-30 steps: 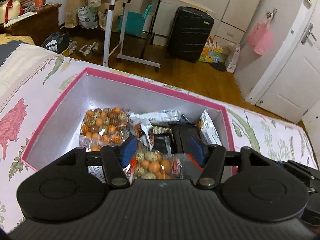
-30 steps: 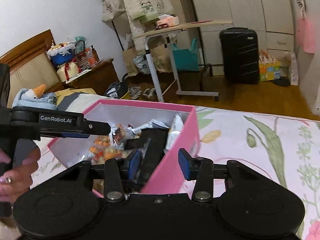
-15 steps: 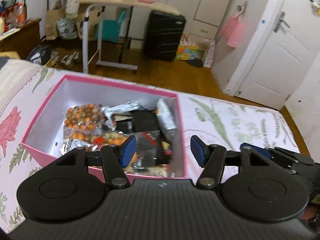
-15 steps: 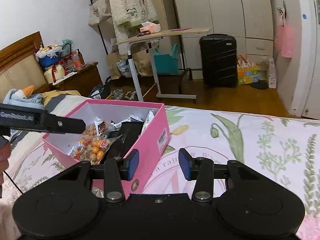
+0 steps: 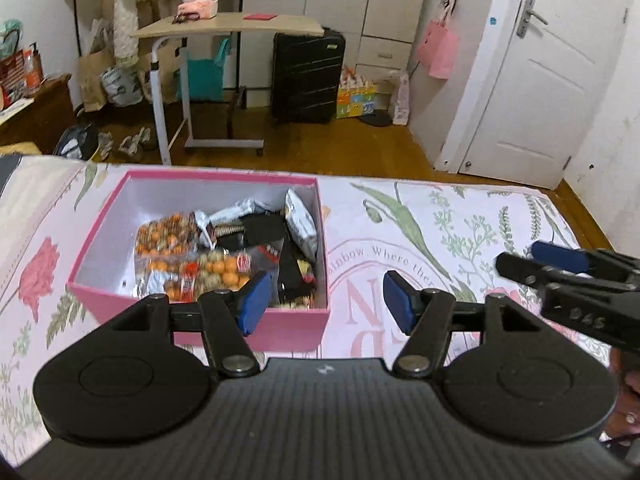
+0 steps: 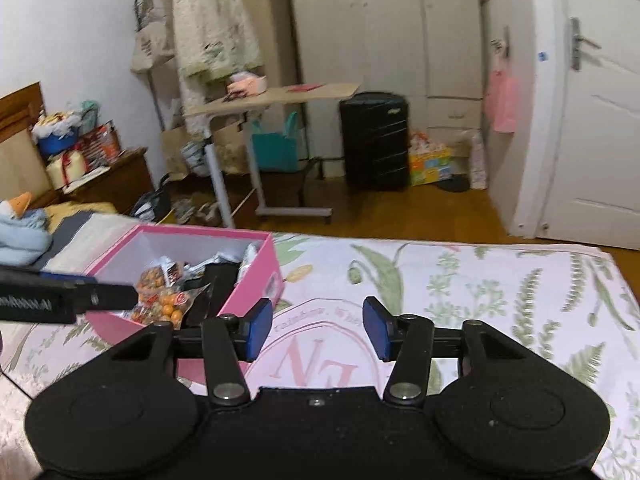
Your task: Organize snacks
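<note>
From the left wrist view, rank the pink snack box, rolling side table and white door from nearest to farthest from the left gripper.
1. Pink snack box, on the bedspread, just ahead-left of the left gripper.
2. Rolling side table, on the floor beyond the bed.
3. White door, far right; nearly level with the table.

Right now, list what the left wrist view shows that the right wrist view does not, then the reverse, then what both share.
Only the left wrist view: the box's whole inside, with the silver packet against its right wall, and the right tongs from the side.

Only the right wrist view: the blue plush at the bed's head, and the left tongs over the box.

Both: the pink box of snacks on the floral sheet, the black suitcase and the white door. Both tongs are opening, with nothing between them.
</note>
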A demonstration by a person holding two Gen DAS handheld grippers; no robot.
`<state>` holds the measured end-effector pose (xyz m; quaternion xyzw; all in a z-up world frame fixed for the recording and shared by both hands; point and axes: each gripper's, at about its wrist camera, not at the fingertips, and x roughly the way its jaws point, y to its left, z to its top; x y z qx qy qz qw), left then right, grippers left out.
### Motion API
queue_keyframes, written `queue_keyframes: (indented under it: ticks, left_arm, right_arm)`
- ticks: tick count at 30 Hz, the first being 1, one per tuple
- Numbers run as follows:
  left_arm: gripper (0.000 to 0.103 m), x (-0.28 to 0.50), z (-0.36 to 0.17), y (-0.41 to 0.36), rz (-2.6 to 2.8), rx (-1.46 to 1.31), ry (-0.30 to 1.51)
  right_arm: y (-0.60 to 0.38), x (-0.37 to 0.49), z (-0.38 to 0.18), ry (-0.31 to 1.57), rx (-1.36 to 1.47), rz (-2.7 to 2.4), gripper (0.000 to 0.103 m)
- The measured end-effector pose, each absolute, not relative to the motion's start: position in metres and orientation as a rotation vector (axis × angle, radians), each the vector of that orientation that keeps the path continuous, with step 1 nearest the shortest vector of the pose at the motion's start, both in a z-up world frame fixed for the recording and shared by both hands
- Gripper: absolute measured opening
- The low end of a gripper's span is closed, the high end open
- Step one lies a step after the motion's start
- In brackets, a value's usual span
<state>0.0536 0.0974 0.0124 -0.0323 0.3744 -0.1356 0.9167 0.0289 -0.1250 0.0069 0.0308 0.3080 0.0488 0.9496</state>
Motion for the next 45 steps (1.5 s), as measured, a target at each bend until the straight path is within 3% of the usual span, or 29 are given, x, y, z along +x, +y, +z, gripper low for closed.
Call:
queue_keyframes:
  ticks: [26,31,38,45]
  left_arm:
    - [0.07,0.013,0.003,0.084,-0.246,0.008,0.789]
    - [0.078,0.008,0.001,0.083,-0.238,0.023,0.769]
    - [0.082,0.004,0.0,0.08,-0.224,0.04,0.754]
    - [0.093,-0.003,0.0,0.076,-0.224,0.05,0.726]
  right_arm:
    - [-0.138,-0.02,-0.001,0.716,0.082,0.017,0.064]
    - [-0.136,-0.025,-0.003,0.712,0.073,0.013,0.075]
    - [-0.14,-0.032,-0.005,0.721,0.079,0.001,0.076]
    - [-0.14,-0.034,-0.005,0.706,0.08,-0.016,0.092]
